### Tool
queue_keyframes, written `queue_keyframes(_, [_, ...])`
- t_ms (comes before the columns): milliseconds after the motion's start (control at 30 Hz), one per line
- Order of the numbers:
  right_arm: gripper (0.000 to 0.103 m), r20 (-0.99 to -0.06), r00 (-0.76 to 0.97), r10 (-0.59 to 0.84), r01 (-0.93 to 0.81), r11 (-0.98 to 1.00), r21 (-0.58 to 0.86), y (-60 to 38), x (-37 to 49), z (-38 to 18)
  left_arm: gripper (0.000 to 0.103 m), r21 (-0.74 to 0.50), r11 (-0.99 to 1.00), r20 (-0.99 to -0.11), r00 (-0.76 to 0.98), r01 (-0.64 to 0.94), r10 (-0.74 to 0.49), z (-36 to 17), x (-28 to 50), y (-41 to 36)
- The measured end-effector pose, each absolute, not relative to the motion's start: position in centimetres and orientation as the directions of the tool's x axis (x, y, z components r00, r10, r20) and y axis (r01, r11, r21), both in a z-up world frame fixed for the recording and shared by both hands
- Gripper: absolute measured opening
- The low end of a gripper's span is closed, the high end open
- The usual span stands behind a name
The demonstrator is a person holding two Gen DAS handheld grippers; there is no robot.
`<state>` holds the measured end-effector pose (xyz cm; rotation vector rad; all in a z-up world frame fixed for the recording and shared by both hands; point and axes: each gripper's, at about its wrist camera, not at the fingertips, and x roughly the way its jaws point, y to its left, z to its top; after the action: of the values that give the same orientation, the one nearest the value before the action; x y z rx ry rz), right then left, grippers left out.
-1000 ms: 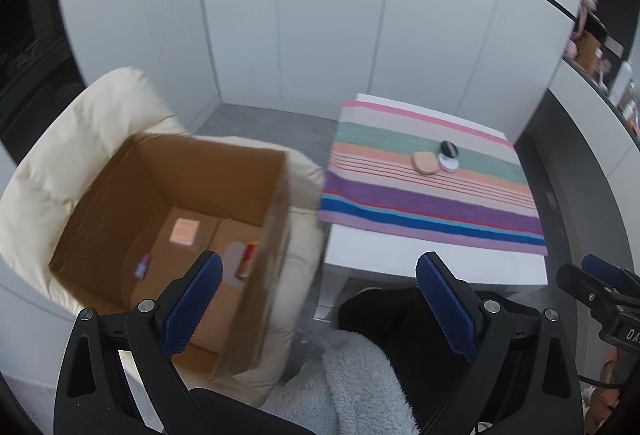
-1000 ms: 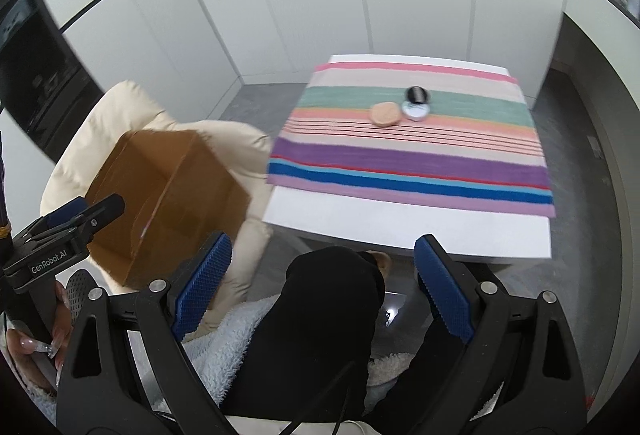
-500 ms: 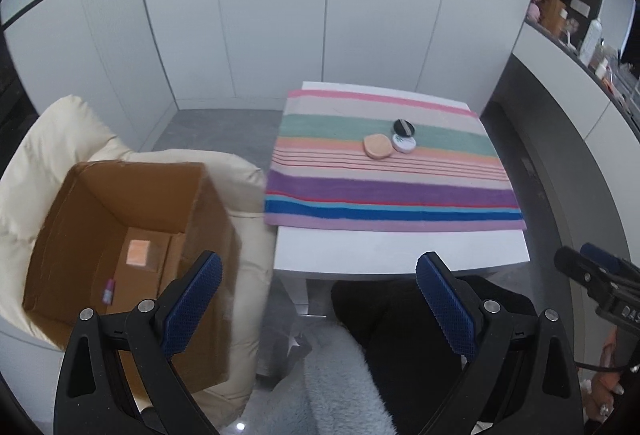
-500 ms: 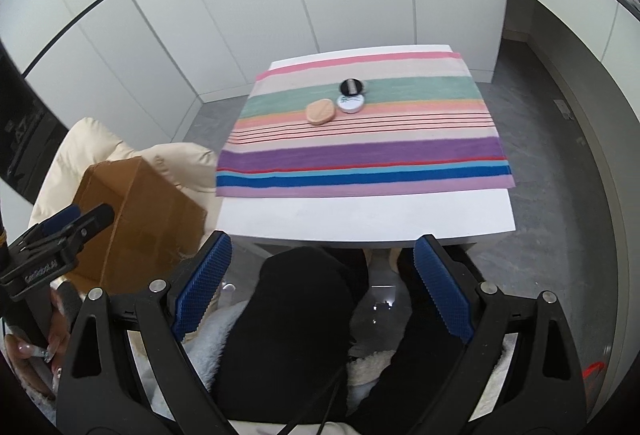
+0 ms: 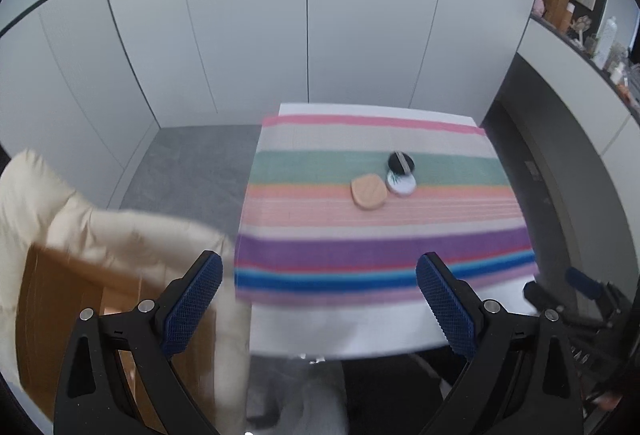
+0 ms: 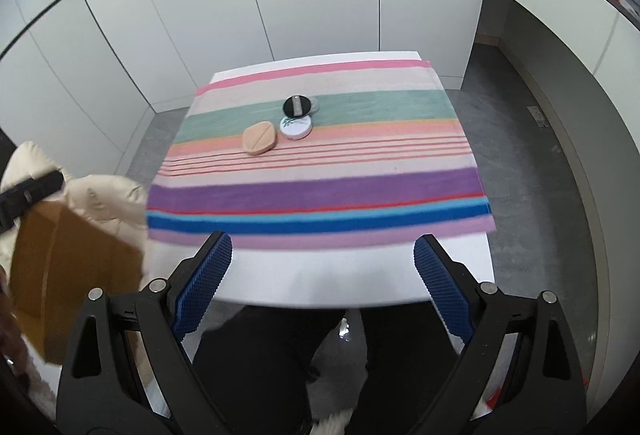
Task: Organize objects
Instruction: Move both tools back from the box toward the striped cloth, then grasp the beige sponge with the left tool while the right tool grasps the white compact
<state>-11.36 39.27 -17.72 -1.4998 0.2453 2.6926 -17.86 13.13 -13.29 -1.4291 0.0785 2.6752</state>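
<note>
Surface (image 6: 360, 283): white, low, set against the white wall panels; its near strip is bare
Striped cloth (image 6: 320, 187): spread flat over most of the surface, probably to give the small things a soft, non-slip bed
Peach puff (image 6: 260, 138): oval, lying flat on the orange stripes, a little left of the cloth's middle
White compact (image 6: 296, 127): round, a leaf print on its lid, just beside the peach puff on its right, touching or very nearly
Black puff (image 6: 298, 106): round, a band across its top, on the green stripe just behind the white compact; whether it overlaps the compact I cannot tell
Grouping: the three sit tight together and well apart from every cloth edge, so they read as the things left to sort
Cardboard box (image 5: 48, 299): open, brown, resting on the cream chair (image 5: 100, 211) to the left of the surface; likely the place the things go, set within easy reach
Left gripper (image 5: 320, 299): held over the near left corner of the surface, tilted down; jaws spread wide, nothing between them
Right gripper (image 6: 320, 275): held over the near edge of the surface, tilted down toward the three things; jaws spread wide and empty
Person: seated at the near edge, dark trousers and a pale fleece showing below the grippers
Step in hand: by my judgement an approach, both grippers free to pick from the cluster
</note>
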Motion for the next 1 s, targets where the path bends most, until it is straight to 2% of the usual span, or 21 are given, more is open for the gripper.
queue_keyframes(300, [0.094,-0.849,-0.527,-0.039,-0.110,-0.988,0.113,39.3,-23.4,-25.9,0.098,0.019,-0.988,-0.881,-0.470,-0.156,0.057,-20.5,-27.4,16.5])
queue_keyframes(500, [0.094,-0.862,-0.501,-0.078,-0.096,-0.985,0.145,39.0,-30.2,-32.8,0.098,-0.050,-0.994,-0.905,-0.417,-0.099,0.088,-25.9,-30.4,16.1])
queue_keyframes(733, [0.092,-0.861,-0.503,-0.080,-0.030,-0.994,0.110,37.2,-35.3,-37.6,0.098,-0.043,-0.994,-0.928,-0.365,-0.101,0.077,-30.9,-31.7,16.8])
queue_keyframes(833, [0.083,-0.860,-0.507,-0.061,-0.014,-0.997,0.079,36.4,-36.3,-38.5,0.098,-0.029,-0.990,-0.921,-0.381,-0.138,0.080,-32.4,-32.0,17.7])
queue_keyframes(867, [0.069,-0.848,-0.528,-0.051,0.003,-0.998,0.059,36.0,-36.3,-38.6,0.098,-0.013,-0.987,-0.911,-0.406,-0.159,0.077,-32.8,-32.0,18.1])
queue_keyframes(933, [0.050,-0.837,-0.546,-0.019,0.030,-1.000,0.003,35.4,-36.1,-38.7,0.098,0.031,-0.978,-0.899,-0.434,-0.208,0.064,-34.0,-32.1,19.4])
queue_keyframes(1000, [0.028,-0.838,-0.545,-0.036,0.037,-0.999,0.019,35.7,-35.4,-38.6,0.098,0.043,-0.968,-0.905,-0.421,-0.249,0.068,-35.3,-32.3,20.6])
